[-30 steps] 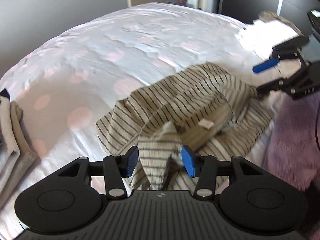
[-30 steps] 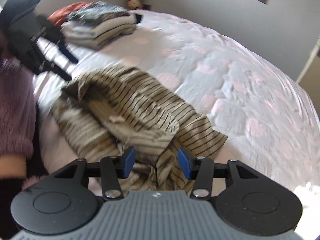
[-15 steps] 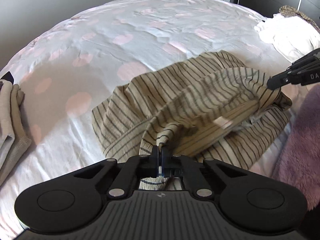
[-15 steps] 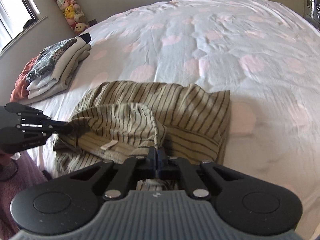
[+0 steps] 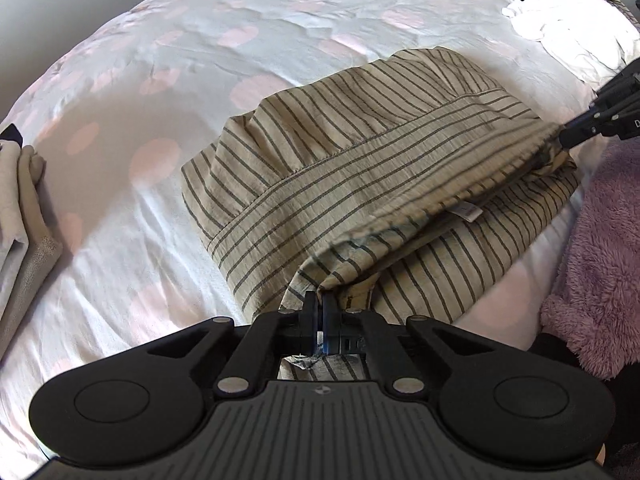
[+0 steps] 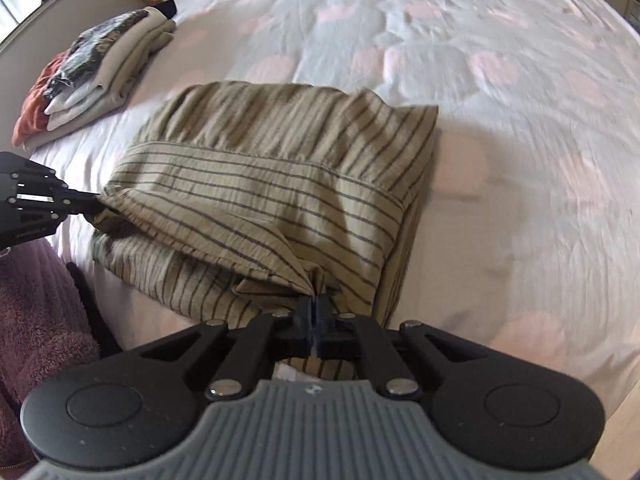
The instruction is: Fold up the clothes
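A beige striped shirt (image 5: 360,168) lies on the bed and also shows in the right wrist view (image 6: 272,184). My left gripper (image 5: 319,312) is shut on the near left corner of its top edge. My right gripper (image 6: 316,316) is shut on the other corner. The edge is pulled taut between them, lifted a little above the lower layer. The right gripper shows at the right of the left wrist view (image 5: 592,124); the left gripper shows at the left of the right wrist view (image 6: 60,200). A white label (image 5: 468,212) hangs under the lifted edge.
The bed has a white cover with pink dots (image 5: 200,60). A stack of folded clothes (image 6: 92,68) lies at the left; its edge shows in the left wrist view (image 5: 20,200). A white garment pile (image 5: 572,28) lies far right. A purple fleece sleeve (image 5: 600,260) is beside the shirt.
Both grippers went from open to shut on the shirt's edge, then moved apart, pulling it taut and lifting it. The crumpled shirt now looks spread and flatter.
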`<state>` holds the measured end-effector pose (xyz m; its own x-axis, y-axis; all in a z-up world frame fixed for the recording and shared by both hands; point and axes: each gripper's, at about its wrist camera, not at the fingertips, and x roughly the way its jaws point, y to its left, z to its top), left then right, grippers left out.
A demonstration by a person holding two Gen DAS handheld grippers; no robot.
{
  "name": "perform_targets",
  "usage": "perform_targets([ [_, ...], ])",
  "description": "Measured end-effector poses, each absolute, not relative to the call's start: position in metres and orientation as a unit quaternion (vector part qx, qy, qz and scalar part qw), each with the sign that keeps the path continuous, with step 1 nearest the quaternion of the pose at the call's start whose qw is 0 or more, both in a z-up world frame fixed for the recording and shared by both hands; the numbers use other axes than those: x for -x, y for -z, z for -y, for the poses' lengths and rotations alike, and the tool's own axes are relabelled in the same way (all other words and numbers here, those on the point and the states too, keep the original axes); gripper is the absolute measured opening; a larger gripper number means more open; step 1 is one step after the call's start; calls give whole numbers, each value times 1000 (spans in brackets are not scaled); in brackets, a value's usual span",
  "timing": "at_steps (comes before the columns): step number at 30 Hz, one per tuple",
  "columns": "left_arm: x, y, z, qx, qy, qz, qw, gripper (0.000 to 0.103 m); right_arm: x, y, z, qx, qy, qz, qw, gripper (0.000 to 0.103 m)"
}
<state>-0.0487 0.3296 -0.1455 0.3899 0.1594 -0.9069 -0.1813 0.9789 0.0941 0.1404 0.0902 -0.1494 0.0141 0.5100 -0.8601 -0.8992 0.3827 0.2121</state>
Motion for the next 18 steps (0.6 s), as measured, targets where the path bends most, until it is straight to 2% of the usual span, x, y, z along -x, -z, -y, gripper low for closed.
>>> perform_targets([
  [4,48,143,-324,-3,-98,-537,838,2,-127,140,-89,229,-533,-426,694,16],
  [6,47,142,-320,-18,-98,-532,841,10,-120,135,-90,245,-534,-403,702,25],
  [9,47,139,-310,-47,-92,-522,846,20,-109,128,-94,263,-540,-371,709,28],
  [15,35,143,-296,-87,-83,-520,845,21,-82,128,-109,315,-568,-309,694,35],
  [17,31,143,-293,-95,-80,-517,847,24,-71,129,-113,337,-580,-289,683,52],
  [18,28,144,-292,-97,-79,-517,847,25,-66,131,-114,349,-584,-277,678,54],
])
